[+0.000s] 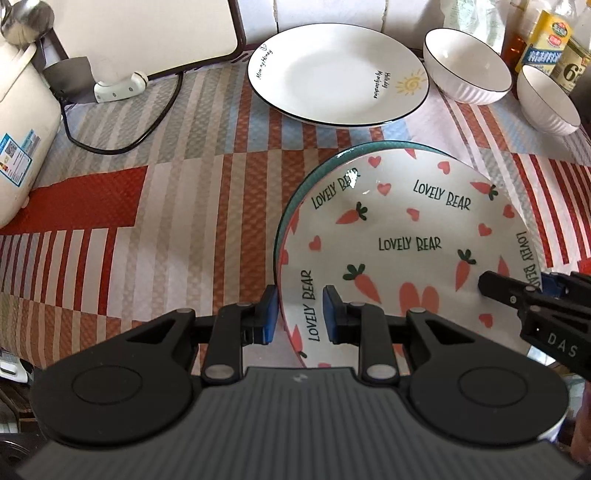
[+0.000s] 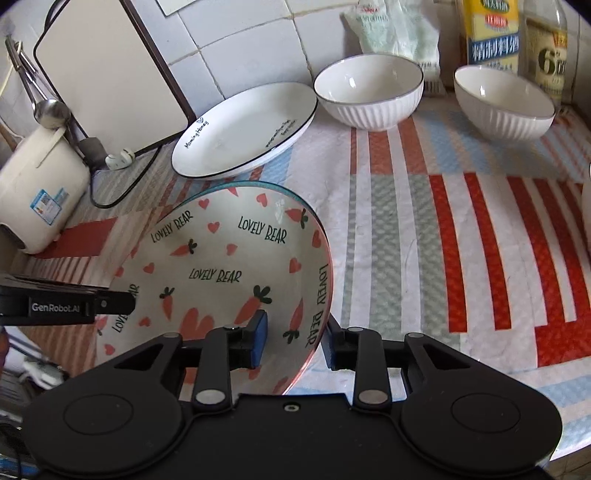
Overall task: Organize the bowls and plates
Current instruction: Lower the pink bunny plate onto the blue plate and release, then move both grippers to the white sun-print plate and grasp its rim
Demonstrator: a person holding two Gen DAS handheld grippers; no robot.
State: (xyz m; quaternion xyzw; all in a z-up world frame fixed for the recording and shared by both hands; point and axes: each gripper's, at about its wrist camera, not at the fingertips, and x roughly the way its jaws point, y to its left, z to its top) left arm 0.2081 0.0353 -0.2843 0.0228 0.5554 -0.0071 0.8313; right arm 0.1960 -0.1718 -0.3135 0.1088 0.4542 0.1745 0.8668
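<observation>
Tabletop was covered in a striped red, grey and blue cloth, backed by a white tiled wall. White cutting board leaned on that wall at the left, with a cream appliance in front of it, black cord trailing across the cloth.

Carrot plate, printed with hearts and "LOVELY BEAR", sat nearest the cameras on top of a teal-rimmed plate; only the teal one's far-left edge showed underneath. Couldn't tell from either view whether the carrot plate was fully seated on it or still tipped.

White plate with black rim and a small sun print lay further back, apart from the stack. Two white ribbed bowls stood to its right, side by side, not touching. Bottles and a plastic bag stood against the wall behind them.

Left gripper straddled the carrot plate's near-left rim: one blue pad outside, one inside. The inside pad stood visibly off the rim, so no firm clamp was evident; I'd call those jaws slack around it.

Right gripper straddled the near-right rim the same way. Its jaws stood parted, a clear gap between inner pad and rim, plate edge between them but not pinched.

Each gripper's fingertip showed at the edge of the other's view, over the plate.
</observation>
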